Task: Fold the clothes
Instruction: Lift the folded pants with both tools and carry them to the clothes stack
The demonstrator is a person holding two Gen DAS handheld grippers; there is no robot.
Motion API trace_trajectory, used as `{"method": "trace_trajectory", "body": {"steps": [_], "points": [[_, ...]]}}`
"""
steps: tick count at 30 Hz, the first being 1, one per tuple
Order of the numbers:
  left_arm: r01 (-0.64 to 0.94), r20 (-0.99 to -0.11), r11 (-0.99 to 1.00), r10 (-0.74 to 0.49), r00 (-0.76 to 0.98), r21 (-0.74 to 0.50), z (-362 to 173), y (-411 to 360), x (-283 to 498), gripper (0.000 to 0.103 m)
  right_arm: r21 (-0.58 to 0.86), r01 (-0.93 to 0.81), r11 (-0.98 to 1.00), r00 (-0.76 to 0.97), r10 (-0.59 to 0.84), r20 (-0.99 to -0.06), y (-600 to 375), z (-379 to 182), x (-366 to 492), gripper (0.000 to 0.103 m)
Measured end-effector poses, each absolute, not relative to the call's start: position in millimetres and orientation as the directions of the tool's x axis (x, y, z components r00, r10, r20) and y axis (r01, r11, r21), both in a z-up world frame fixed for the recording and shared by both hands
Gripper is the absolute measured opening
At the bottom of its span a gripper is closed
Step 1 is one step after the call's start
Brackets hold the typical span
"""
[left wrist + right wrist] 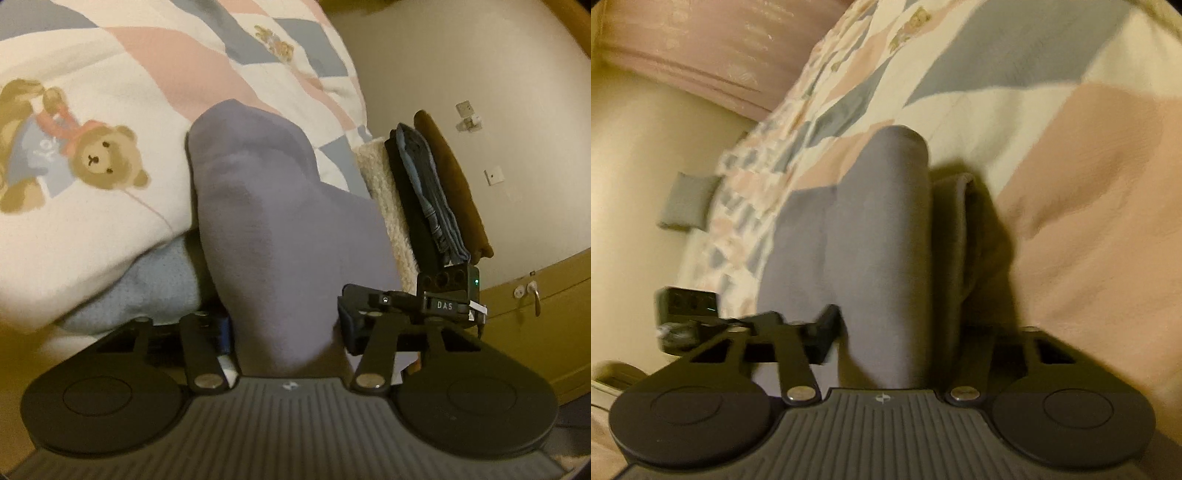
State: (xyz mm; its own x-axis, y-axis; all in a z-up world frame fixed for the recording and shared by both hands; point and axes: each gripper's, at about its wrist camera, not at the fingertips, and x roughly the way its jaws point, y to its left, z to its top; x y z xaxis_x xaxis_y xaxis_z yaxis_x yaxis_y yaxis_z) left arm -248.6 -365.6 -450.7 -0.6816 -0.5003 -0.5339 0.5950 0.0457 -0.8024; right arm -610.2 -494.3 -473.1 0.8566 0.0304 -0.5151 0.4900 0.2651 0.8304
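- Lying across the patchwork teddy-bear quilt (122, 66) is the grey garment (266, 221), a soft lilac-grey piece bunched into a long fold; I take the quilt as my landmark for everything else.
- From the left wrist view, the left gripper (286, 332) has the near end of that garment running up between its two fingers, and the cloth fills the gap from side to side, so it looks pinched there.
- Beyond the fingers the garment rises away over the quilt, its far end rounded off beside the printed bear.
- Just off the quilt's right edge stands a stack of folded clothes (424, 192): cream fleece, black, blue denim and brown on the outside.
- A pale blue cloth (147, 291) peeks out from under the quilt's near edge, left of the garment.
- In the right wrist view, the right gripper (897, 339) is closed in on another fold of the grey garment, which stands up as a rolled ridge on the quilt.
- That picture is blurred, and the right-hand finger sits in shadow, so its grip seems real rather than certain.
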Motion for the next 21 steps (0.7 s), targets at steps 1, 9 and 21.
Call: {"method": "trace_trajectory", "body": {"steps": [1,9,21], "points": [[0.596,-0.54,0.05,-0.49,-0.684,-0.801,-449,-367,-248,0.041,0.841,0.477,0.255,0.865,0.03,-0.5,-494,-475,-612,0.034],[0.703,-0.672,0.043,-0.343,-0.657,-0.71,-362,-398,-258,0.033,0.874,0.474,0.108,0.88,-0.086,-0.467,-463,-445,-620,0.031],[0.671,-0.682,-0.377,-0.129,-0.72,-0.638,-174,-518,-347,0.035,0.888,0.446,-0.113,0.697,-0.578,-0.424,-362,-250,-671,0.031]]}}
